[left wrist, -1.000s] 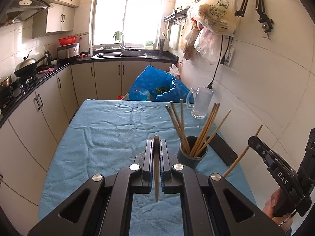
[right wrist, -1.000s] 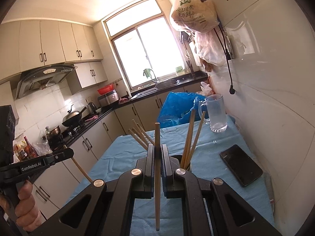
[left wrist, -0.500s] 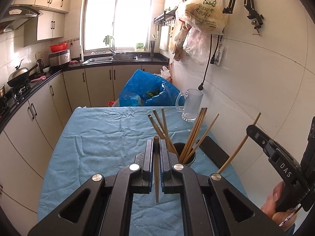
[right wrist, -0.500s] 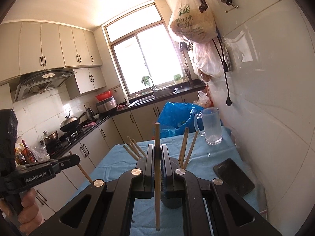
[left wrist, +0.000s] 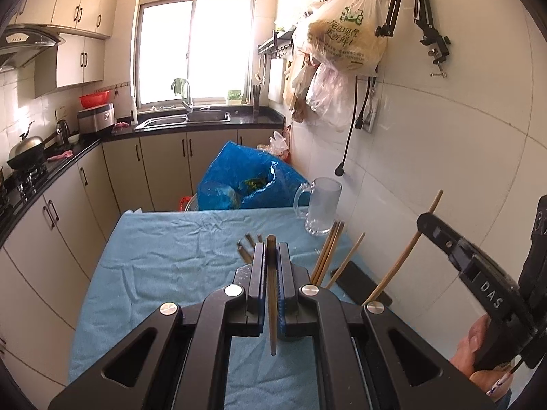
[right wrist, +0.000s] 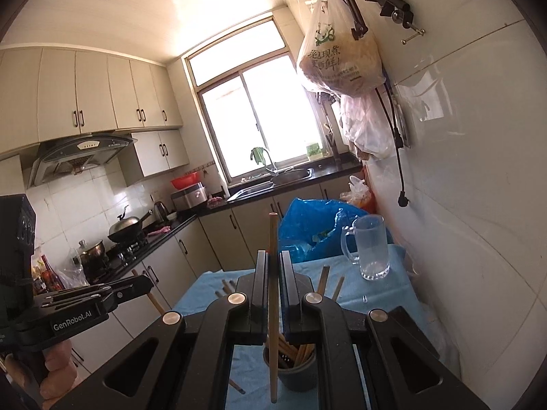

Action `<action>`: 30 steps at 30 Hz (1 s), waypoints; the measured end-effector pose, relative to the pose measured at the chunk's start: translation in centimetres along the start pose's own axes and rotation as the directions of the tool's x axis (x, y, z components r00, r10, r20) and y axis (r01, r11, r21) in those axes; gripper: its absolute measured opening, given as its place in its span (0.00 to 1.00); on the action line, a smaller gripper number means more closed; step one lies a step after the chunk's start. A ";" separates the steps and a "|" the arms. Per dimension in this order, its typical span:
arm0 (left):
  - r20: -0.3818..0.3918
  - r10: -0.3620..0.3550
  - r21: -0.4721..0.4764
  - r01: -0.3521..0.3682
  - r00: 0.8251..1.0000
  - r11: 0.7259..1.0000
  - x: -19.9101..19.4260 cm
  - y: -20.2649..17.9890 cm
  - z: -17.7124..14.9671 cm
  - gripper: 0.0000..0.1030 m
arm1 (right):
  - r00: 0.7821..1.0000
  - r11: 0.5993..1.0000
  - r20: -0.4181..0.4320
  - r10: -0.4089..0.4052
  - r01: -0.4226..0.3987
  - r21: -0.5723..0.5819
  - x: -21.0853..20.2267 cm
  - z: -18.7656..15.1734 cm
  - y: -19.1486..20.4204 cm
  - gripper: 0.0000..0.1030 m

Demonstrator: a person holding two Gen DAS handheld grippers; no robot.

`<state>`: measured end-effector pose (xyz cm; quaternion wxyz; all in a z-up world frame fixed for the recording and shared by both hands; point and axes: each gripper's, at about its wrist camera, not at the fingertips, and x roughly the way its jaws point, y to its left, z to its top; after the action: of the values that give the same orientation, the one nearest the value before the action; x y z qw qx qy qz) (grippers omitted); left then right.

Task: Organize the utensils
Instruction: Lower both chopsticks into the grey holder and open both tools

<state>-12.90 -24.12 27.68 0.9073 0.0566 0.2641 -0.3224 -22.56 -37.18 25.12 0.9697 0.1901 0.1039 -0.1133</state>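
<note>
Left gripper (left wrist: pixel 270 256): your jaws are clamping one dark chopstick (left wrist: pixel 271 294), which is standing upright between the pads, its lower end hanging above the blue cloth (left wrist: pixel 164 256).
Left hand (right wrist: pixel 56 372): it is wrapping the handle at the left edge of the right wrist view.
Holder (right wrist: pixel 295 372): the dark cup is sitting on the cloth under the right gripper, already carrying several chopsticks (left wrist: pixel 328 256) that are leaning out to both sides.
Right gripper (right wrist: pixel 272 266): your jaws are pinching a pale chopstick (right wrist: pixel 272 307), upright, its tip hanging just beside the holder's left rim.
Glass mug (left wrist: pixel 323 210): it is standing at the far right of the cloth, near the tiled wall.
Phone (left wrist: pixel 364 285): it is lying flat to the right of the holder.
Right hand (left wrist: pixel 482 352): it is gripping the handle at the left wrist view's right edge.
</note>
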 end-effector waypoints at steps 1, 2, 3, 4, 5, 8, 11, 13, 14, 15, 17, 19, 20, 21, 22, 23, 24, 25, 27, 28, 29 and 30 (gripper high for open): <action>0.006 -0.004 0.001 0.004 1.000 1.000 0.1 -0.2 0.6 0.05 | 1.000 1.000 0.003 -0.001 0.001 0.001 0.2 0.2 -0.1 0.06; 0.011 -0.004 0.000 0.004 1.000 1.000 0.3 -0.3 1.0 0.05 | 1.000 1.000 0.006 -0.003 0.003 0.001 0.3 0.4 -0.1 0.06; 0.016 -0.004 -0.002 0.004 1.000 1.000 0.5 -0.4 1.5 0.05 | 1.000 1.000 0.010 -0.008 0.008 0.001 0.5 0.7 -0.2 0.06; 0.020 -0.005 -0.002 0.005 1.000 1.000 0.7 -0.6 1.9 0.05 | 1.000 1.000 0.012 -0.009 0.009 0.000 0.6 0.9 -0.3 0.06; 0.024 -0.007 -0.004 0.007 1.000 1.000 1.0 -0.7 2.4 0.05 | 1.000 1.000 0.017 -0.012 0.012 -0.003 0.9 1.2 -0.4 0.06; 0.035 -0.011 -0.015 0.012 0.999 1.000 2.0 -1.0 3.6 0.05 | 0.999 1.000 0.024 -0.025 0.025 -0.004 1.7 1.8 -0.7 0.06; 0.030 -0.019 -0.025 0.019 0.999 0.999 3.6 -1.3 4.2 0.05 | 0.999 0.999 0.019 -0.040 0.040 -0.002 3.0 2.1 -1.2 0.06; 0.005 -0.027 -0.033 0.028 1.000 0.999 5.1 -1.4 4.0 0.05 | 0.999 0.999 0.007 -0.041 0.041 0.002 3.8 2.0 -1.5 0.06; 0.000 -0.029 -0.034 0.029 1.000 0.999 5.5 -1.4 3.8 0.05 | 0.999 0.999 0.000 -0.041 0.041 0.006 4.3 1.8 -1.6 0.06; -0.011 -0.025 -0.036 0.024 1.000 0.999 6.3 -1.4 3.4 0.05 | 0.999 0.999 -0.012 -0.044 0.044 0.008 5.0 1.6 -1.8 0.06; -0.046 -0.019 -0.039 0.017 0.999 0.999 7.8 -1.3 2.6 0.05 | 0.998 0.999 -0.025 -0.054 0.054 0.005 5.9 1.1 -2.0 0.07; -0.080 -0.023 -0.046 0.020 0.997 0.999 8.9 -1.1 1.8 0.05 | 0.997 0.998 -0.052 -0.059 0.059 0.003 6.9 0.5 -2.3 0.07; -0.089 -0.020 -0.047 0.016 0.996 0.999 9.2 -0.9 1.5 0.05 | 0.996 0.998 -0.061 -0.061 0.061 0.003 7.3 0.3 -2.4 0.07; -0.096 -0.017 -0.050 0.012 0.995 0.999 9.5 -0.8 1.2 0.05 | 0.995 0.998 -0.071 -0.063 0.063 0.003 7.7 0.0 -2.5 0.07; -0.097 -0.015 -0.052 0.010 0.995 0.999 9.5 -0.6 1.1 0.05 | 0.995 0.998 -0.081 -0.063 0.064 0.002 8.0 -0.3 -2.6 0.07; -0.100 -0.014 -0.052 0.009 0.995 0.999 9.6 -0.5 0.9 0.05 | 0.994 0.998 -0.092 -0.064 0.064 0.002 8.4 -0.6 -2.6 0.07; -0.103 -0.014 -0.053 0.008 0.995 0.999 9.6 -0.3 0.7 0.05 | 0.993 0.998 -0.096 -0.065 0.066 0.004 8.6 -0.8 -2.7 0.07; -0.107 -0.013 -0.055 0.007 0.994 0.998 9.6 -0.2 0.6 0.05 | 0.993 0.998 -0.099 -0.067 0.067 0.005 8.7 -0.9 -2.7 0.07; -0.109 -0.010 -0.054 0.004 0.994 0.999 9.6 -0.1 0.5 0.05 | 0.993 0.998 -0.099 -0.060 0.062 0.016 8.9 -0.8 -2.8 0.07; -0.109 -0.007 -0.053 0.002 0.994 0.999 9.5 -0.1 0.4 0.05 | 0.994 0.998 -0.094 -0.060 0.062 0.017 8.8 -0.7 -2.8 0.07; -0.108 -0.005 -0.053 -0.001 0.994 0.999 9.5 0.0 0.5 0.05 | 0.995 0.998 -0.081 -0.058 0.059 0.015 8.5 -0.3 -2.6 0.07; -0.108 -0.004 -0.055 -0.002 0.994 0.998 9.5 0.1 0.5 0.05 | 0.996 0.998 -0.068 -0.056 0.057 0.010 8.1 0.1 -2.3 0.07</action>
<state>-6.42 -29.49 23.16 0.8926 0.0489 0.3218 -0.3119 -15.39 -40.80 22.45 0.9609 0.1964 0.1412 -0.1347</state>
